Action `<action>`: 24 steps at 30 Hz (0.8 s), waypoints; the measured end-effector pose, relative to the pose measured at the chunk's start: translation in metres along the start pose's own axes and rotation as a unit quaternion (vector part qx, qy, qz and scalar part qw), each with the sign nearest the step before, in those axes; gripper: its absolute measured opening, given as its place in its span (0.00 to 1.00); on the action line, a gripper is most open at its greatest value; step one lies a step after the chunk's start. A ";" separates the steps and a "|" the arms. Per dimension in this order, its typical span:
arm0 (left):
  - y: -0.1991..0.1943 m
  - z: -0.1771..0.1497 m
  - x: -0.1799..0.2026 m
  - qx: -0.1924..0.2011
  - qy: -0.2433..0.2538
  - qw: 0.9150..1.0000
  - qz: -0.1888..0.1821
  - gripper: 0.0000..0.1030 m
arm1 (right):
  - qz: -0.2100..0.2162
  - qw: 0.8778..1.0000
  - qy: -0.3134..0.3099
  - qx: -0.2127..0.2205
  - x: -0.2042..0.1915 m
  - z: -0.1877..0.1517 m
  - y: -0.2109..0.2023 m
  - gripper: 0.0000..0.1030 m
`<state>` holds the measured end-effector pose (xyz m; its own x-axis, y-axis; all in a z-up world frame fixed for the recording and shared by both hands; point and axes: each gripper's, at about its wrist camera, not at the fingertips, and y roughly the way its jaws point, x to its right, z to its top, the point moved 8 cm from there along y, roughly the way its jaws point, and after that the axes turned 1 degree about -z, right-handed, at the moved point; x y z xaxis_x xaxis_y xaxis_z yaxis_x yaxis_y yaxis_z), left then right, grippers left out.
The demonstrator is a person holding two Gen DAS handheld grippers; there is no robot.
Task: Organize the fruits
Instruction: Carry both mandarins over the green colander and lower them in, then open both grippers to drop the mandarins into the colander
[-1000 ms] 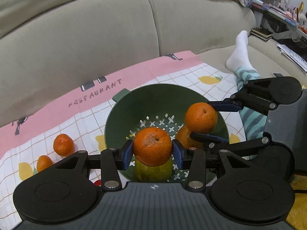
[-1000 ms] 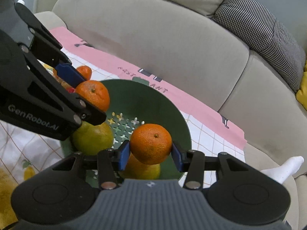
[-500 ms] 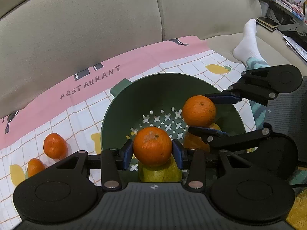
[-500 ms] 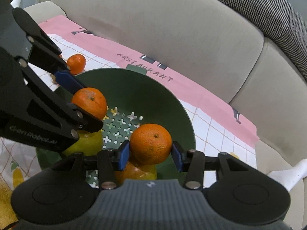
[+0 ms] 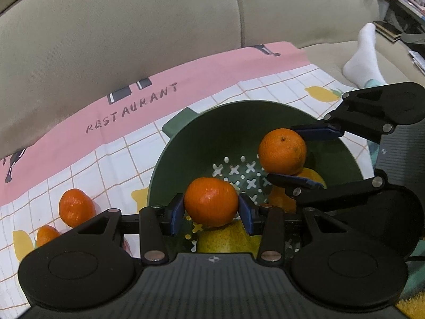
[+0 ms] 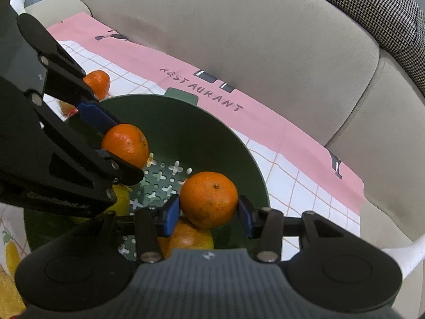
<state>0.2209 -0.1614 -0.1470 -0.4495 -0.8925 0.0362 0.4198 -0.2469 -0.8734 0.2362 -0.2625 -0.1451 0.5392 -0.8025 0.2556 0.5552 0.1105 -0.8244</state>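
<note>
Over colander point(image 5: 345, 156), both tongs point(image 5: 211, 210) point(image 6: 208, 211) gripping tangerines point(image 5: 211, 202).

A beige sofa point(image 5: 132, 34) fills the area ahead of the fingers. A pink-bordered checked cloth point(image 5: 79, 122) covers its seat. A houndstooth cushion point(image 6: 377, 8) rests above, right of the fingers.

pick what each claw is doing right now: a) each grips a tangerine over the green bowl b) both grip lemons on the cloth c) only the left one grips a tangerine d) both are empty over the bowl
a, the left claw pinches a tangerine between its blue pads and the right claw pinches another tangerine, both above the green bowl.
</note>
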 end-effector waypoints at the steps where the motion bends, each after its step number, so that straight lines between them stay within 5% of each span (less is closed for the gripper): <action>1: 0.002 0.001 -0.001 -0.004 -0.002 1.000 0.000 0.48 | 0.000 1.000 0.000 -0.003 0.000 0.000 0.002 0.43; 20: 0.007 -0.001 -0.002 -0.010 -0.003 1.000 0.004 0.53 | 0.008 1.000 0.018 -0.022 -0.003 -0.001 0.017 0.44; 24: 0.000 -0.003 -0.001 -0.007 -0.004 1.000 0.004 0.53 | -0.004 1.000 0.018 -0.020 -0.002 -0.001 0.014 0.56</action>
<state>0.2190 -0.1593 -0.1485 -0.4404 -0.8972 0.0335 0.4117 -0.2349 -0.8805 0.2425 -0.2599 -0.1576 0.5109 -0.8239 0.2454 0.5339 0.0804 -0.8417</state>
